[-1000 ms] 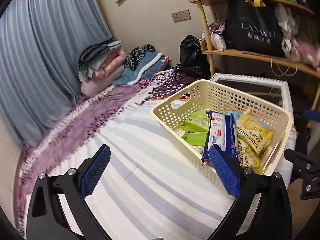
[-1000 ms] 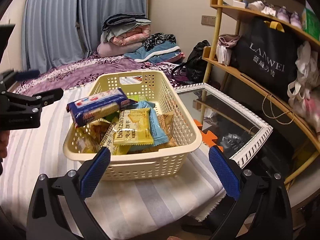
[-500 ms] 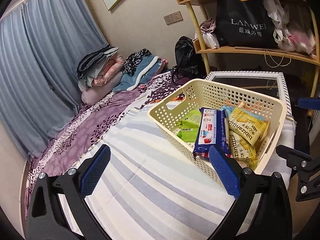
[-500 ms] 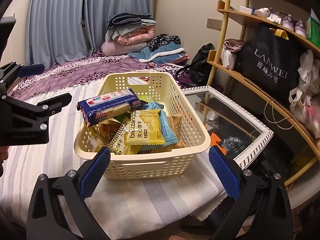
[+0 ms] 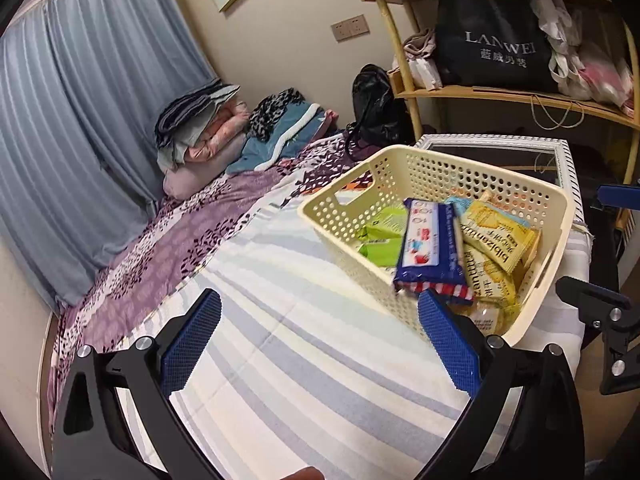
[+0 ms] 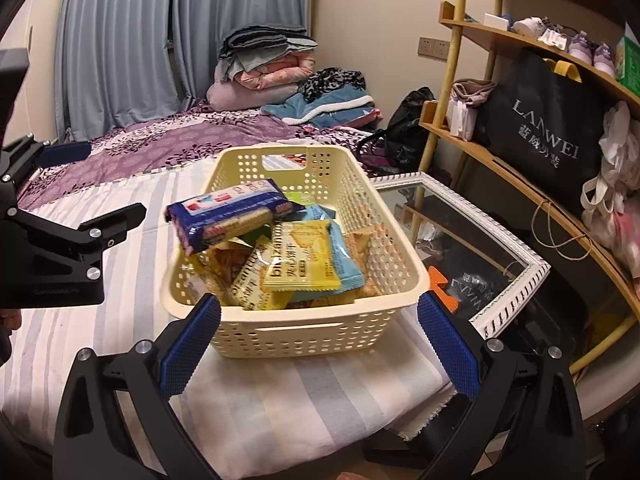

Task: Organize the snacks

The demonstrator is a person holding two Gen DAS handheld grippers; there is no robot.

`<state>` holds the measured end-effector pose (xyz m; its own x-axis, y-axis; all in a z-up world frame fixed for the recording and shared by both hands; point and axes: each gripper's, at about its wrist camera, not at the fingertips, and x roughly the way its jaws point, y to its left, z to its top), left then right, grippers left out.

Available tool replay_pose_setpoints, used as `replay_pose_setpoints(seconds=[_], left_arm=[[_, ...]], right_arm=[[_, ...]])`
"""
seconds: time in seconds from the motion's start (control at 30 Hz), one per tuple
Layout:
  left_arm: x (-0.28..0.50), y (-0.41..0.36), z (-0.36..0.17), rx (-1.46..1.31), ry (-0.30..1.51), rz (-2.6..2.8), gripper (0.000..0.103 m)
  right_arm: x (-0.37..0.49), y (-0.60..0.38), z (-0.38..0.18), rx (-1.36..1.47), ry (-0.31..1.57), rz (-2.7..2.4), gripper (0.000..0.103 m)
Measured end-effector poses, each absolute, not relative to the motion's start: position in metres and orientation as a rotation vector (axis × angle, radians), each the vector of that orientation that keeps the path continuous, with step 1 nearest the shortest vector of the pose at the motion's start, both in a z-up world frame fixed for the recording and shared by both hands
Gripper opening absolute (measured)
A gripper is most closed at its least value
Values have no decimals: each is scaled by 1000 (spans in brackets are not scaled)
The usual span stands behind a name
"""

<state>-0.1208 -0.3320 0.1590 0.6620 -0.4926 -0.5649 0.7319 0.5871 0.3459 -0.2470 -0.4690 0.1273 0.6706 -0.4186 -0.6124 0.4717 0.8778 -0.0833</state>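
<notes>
Both wrist views face the basket closely, from adjacent sides

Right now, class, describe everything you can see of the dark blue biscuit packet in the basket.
The dark blue biscuit packet is a long, glossy plastic wrapper with a white panel, red markings and a red-and-white striped end. Through a clear strip, pale biscuits show. It looks sealed and full. It lies tilted on top of the other snacks, one end propped on the rim of the cream perforated basket and sticking out past it. Yellow packets lie beside and under it. No gripper touches it.
</notes>
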Motion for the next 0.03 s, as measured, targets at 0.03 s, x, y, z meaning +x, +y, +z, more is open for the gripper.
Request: replay_pose_setpoints(seconds=[0.03], left_arm=[[-118, -328, 158, 591, 448, -730, 100]], right_arm=[[-246, -465, 128, 85, 666, -486, 98]])
